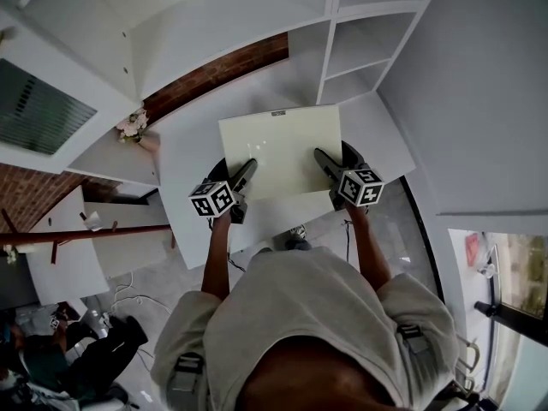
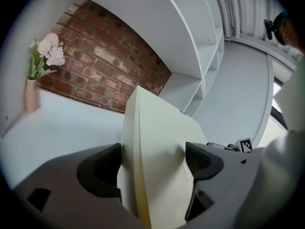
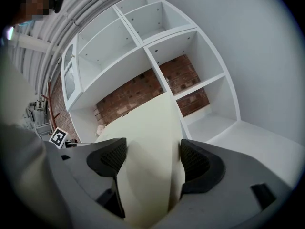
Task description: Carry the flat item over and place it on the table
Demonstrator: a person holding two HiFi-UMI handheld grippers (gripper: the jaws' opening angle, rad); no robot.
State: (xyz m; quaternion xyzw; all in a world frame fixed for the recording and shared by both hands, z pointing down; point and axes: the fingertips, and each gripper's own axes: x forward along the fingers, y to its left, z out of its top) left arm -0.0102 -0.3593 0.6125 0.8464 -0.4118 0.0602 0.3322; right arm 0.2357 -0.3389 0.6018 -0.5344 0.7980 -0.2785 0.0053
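A flat cream-coloured panel (image 1: 282, 148) is held level above the white table (image 1: 184, 157), one gripper at each near corner. My left gripper (image 1: 244, 174) is shut on the panel's (image 2: 157, 151) left edge, which runs between both dark jaws. On the right edge of the panel (image 3: 150, 147) my right gripper (image 1: 324, 163) is shut the same way. I cannot tell from the head view whether the panel touches the tabletop.
A white shelf unit (image 1: 360, 32) with open compartments stands behind the table, with a brick wall strip (image 1: 214, 71) beside it. A pink vase of flowers (image 1: 133, 127) stands at the table's left back. A person sits at the lower left (image 1: 77, 349).
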